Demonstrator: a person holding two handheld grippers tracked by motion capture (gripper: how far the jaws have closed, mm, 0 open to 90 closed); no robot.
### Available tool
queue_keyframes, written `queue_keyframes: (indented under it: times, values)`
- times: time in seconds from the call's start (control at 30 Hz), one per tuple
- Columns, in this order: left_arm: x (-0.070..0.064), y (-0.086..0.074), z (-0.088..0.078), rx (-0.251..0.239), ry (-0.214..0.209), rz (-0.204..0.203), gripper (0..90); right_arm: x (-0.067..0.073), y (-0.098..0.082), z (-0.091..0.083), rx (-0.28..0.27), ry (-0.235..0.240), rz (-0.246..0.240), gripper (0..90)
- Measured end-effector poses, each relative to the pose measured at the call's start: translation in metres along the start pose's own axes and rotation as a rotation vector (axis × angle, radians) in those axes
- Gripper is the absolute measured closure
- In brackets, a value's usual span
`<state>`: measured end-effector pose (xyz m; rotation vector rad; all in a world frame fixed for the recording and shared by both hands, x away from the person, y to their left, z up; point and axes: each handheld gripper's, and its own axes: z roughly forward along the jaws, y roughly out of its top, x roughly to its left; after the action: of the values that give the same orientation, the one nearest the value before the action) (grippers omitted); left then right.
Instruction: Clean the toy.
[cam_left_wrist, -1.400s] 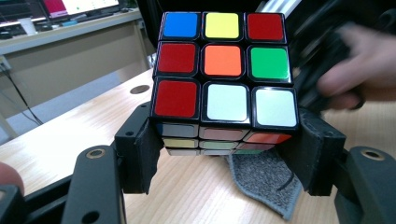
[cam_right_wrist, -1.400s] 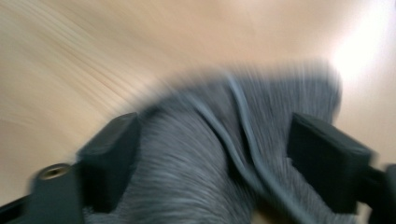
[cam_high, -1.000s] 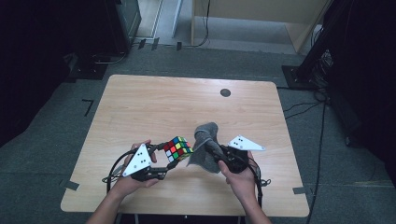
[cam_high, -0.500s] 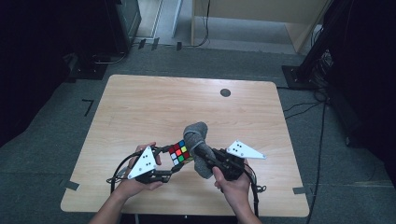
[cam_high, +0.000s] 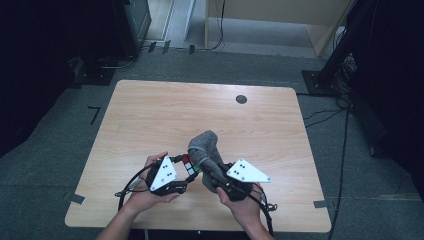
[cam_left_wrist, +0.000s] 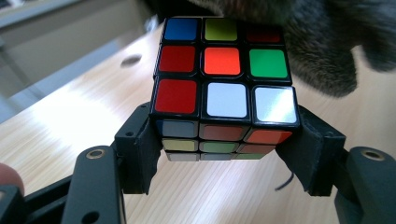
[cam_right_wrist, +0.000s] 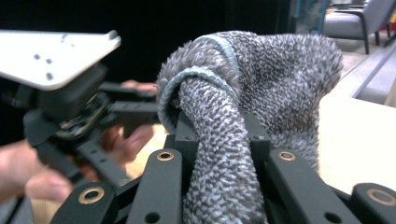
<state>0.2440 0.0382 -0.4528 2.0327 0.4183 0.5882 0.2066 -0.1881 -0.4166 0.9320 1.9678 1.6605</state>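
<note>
From the high view, a person sits at the near edge of a wooden table (cam_high: 150, 115). The left gripper (cam_high: 184, 169) grips a colourful puzzle cube (cam_high: 190, 165). The cube is up off the table, close to the near edge and about the middle of its width. Just to the right of the cube, the right gripper (cam_high: 206, 167) pinches a grey sock (cam_high: 205, 145). The sock hangs over the cube and touches it. A small dark round spot (cam_high: 241, 99) sits far from the cube, near the far edge of the table.

In the left gripper view, the two black jaws squeeze the cube (cam_left_wrist: 224, 84) on its two sides. The top of the cube shows blue, yellow, red, orange, green and white squares. The fuzzy sock (cam_left_wrist: 322, 42) is right behind the cube, over its far edge.

In the right gripper view, the jaws are clamped tight on a bunched fold of the sock (cam_right_wrist: 219, 154). The sock's light blue rim curls on top. The left gripper (cam_right_wrist: 140, 112) and a hand (cam_right_wrist: 28, 177) show beside the sock, on the left.
</note>
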Motion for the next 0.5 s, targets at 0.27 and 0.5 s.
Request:
queue_keyframes:
  times: [0.27, 0.5]
  values:
    - [-0.011, 0.007, 0.004, 0.072, 0.041, 0.068, 34.8, 0.005, -0.008, 0.016, 0.109, 0.016, -0.038, 74.9]
    - [-0.012, 0.005, 0.008, 0.081, 0.03, 0.065, 34.8, 0.002, -0.012, 0.015, 0.103, 0.043, -0.012, 74.7]
